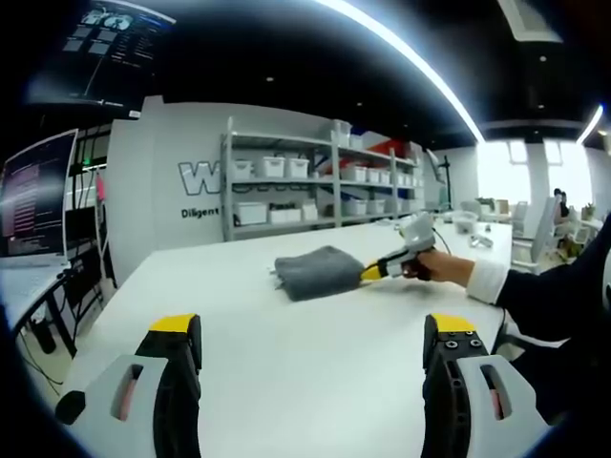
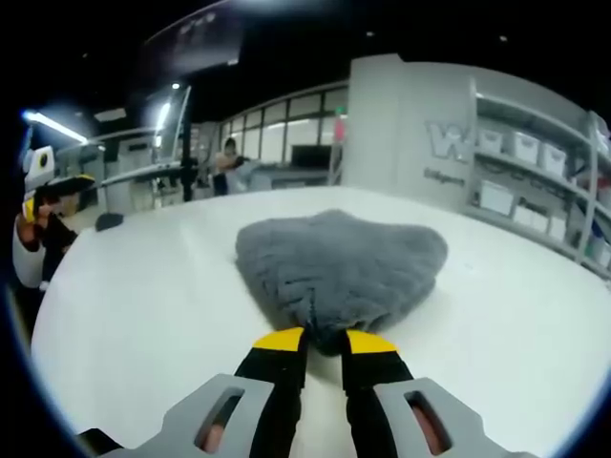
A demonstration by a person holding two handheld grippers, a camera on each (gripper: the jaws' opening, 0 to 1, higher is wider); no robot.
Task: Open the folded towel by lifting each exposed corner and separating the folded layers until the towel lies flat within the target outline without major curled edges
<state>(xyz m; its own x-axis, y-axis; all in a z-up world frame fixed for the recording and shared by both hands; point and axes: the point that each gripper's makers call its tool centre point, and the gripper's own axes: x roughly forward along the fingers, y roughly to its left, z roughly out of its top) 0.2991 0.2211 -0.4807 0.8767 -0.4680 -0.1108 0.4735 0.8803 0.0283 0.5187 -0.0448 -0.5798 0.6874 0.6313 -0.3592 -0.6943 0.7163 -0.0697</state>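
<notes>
white storage bins (image 1: 272, 167) fill the grey metal shelving (image 1: 325, 181); contents hidden. wall lettering behind it is cut off, starting "w". left gripper (image 1: 310, 353) jaws wide apart, holding nothing. folded grey fleece towel (image 2: 339, 262) lies mid white desk (image 1: 286, 363). right gripper (image 2: 325, 341) jaws nearly closed, pinching its near edge.

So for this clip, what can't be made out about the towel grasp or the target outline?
- Towel edge between the right gripper tips, right gripper view: the pile hides whether one layer or several are pinched.
- Folds, left gripper view: towel too small and distant.
- Target outline: no marking discernible on the white table.
- Left gripper: open, holding nothing.
</notes>
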